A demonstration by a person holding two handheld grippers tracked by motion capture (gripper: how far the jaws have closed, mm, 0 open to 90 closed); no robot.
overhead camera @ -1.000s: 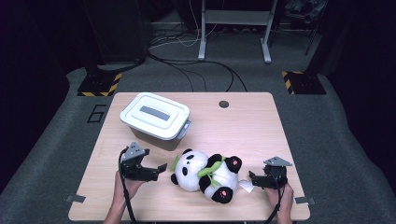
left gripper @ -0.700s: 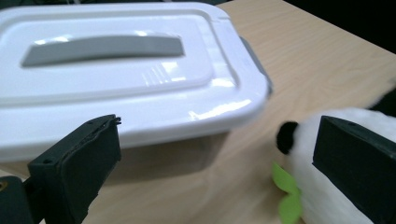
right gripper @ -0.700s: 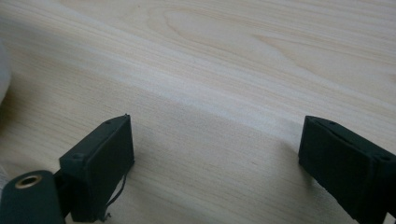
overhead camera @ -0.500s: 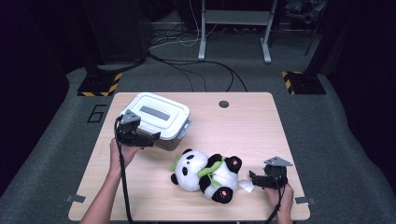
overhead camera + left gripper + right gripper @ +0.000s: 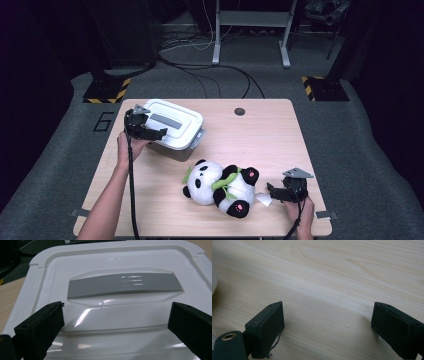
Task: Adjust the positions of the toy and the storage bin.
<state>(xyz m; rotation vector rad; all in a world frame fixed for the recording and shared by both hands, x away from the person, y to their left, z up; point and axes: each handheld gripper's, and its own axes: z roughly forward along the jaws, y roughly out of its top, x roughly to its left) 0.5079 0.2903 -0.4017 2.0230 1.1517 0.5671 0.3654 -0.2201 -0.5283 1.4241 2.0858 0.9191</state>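
A white lidded plastic box (image 5: 175, 130) with a grey handle strip (image 5: 123, 285) stands at the table's left back. My left gripper (image 5: 150, 131) hovers open over the box's left part, its jaws wide apart above the glossy lid (image 5: 117, 315) and holding nothing. A plush panda (image 5: 222, 187) with a green scarf lies on its side at the front middle. To the panda's right, my right gripper (image 5: 275, 192) sits low near the front edge, open, with bare wood between its jaws. A white tag (image 5: 264, 200) of the panda lies beside it.
The wooden table (image 5: 260, 140) has a small round grommet (image 5: 240, 111) near its back edge. Beyond it are cables on grey floor, a metal stand (image 5: 250, 30) and yellow-black striped blocks (image 5: 107, 90). Bare wood lies at the right and back.
My left gripper has travelled from the front left of the table, back and up over the white box's lid. The right gripper and the panda stay where they were.
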